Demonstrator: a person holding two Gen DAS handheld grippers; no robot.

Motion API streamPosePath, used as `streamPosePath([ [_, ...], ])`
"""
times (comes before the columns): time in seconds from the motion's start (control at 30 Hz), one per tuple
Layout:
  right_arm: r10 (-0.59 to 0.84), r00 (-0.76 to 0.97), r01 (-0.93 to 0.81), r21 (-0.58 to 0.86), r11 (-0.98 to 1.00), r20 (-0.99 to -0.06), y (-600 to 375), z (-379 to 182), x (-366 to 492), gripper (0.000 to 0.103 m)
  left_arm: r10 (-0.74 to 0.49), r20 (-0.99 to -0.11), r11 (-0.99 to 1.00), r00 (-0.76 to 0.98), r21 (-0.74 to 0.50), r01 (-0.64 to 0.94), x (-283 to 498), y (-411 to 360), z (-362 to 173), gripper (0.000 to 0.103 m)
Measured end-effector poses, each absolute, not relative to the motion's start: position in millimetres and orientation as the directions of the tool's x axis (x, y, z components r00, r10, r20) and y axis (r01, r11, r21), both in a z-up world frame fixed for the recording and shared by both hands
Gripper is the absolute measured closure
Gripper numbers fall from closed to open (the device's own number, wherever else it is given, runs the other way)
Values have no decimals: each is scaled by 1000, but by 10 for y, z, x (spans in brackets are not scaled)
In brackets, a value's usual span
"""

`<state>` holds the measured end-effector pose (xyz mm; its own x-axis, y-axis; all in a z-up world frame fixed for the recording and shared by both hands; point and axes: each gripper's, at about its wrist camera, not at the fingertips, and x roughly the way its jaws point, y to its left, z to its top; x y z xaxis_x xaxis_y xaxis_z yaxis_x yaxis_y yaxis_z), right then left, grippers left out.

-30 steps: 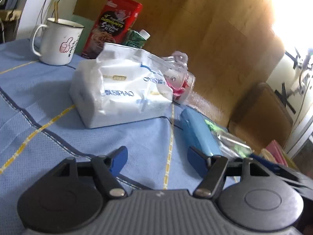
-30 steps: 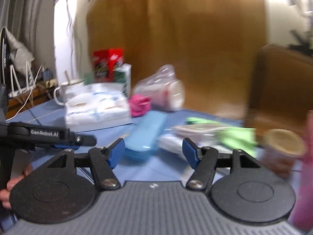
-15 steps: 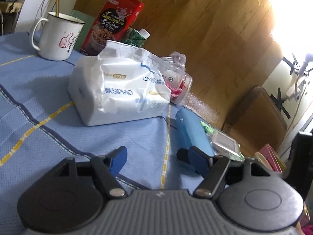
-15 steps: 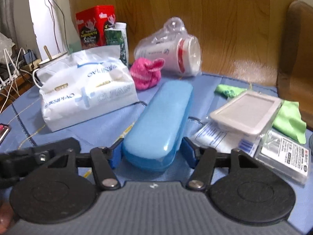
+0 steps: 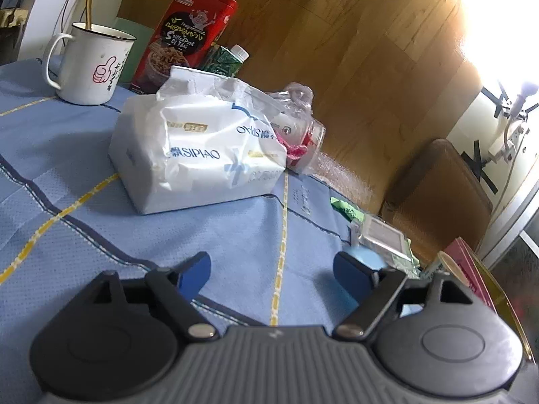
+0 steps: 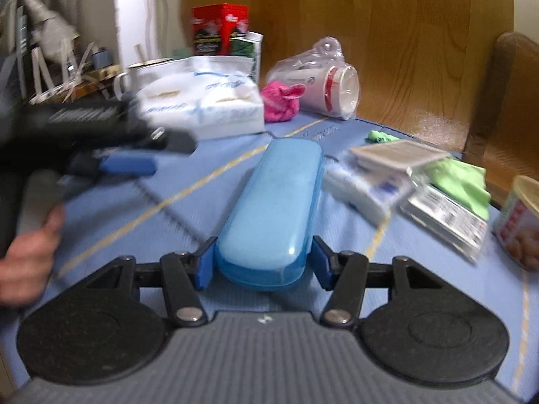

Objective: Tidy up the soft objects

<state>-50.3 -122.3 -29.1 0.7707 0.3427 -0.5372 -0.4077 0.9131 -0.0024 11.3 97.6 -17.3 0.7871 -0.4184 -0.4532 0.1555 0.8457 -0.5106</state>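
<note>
My right gripper is shut on the near end of a long blue case, which points away over the blue cloth. My left gripper is open and empty above the cloth; it shows blurred at the left of the right wrist view. A white tissue pack lies ahead of it, also seen in the right wrist view. A pink soft cloth lies beside the pack, mostly hidden in the left wrist view. A green cloth lies at the right under packets.
A white mug, a red box and a green carton stand at the back. A bagged cup lies on its side. Flat packets and a printed cup sit at the right. A wooden wall is behind.
The right gripper has closed on the blue case and drawn it nearer, away from the tissue pack. The left gripper has shifted a little; the case has left its view centre.
</note>
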Motion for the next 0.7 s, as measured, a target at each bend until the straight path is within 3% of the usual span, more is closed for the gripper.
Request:
streamPosePath([
  [0.17, 325, 776, -413, -46, 909, -540, -1466, -341, -893, 44, -433, -463, 850, 774, -494, 180, 114, 926, -165, 19],
  [0.43, 266, 810, -302, 18, 953, -523, -1870, -421, -1170, 43, -496, -481, 844, 723, -463, 272, 99, 769, -145, 18],
  [0.57, 253, 822, -291, 6, 957, -510, -1910, -443, -1258, 42, -499, -490, 843, 715, -464, 270, 75, 724, -138, 10],
  [0.7, 273, 826, -310, 7, 951, -493, -1882, -444, -1266, 42, -508, -489, 839, 709, -468, 278, 17, 623, -130, 10],
])
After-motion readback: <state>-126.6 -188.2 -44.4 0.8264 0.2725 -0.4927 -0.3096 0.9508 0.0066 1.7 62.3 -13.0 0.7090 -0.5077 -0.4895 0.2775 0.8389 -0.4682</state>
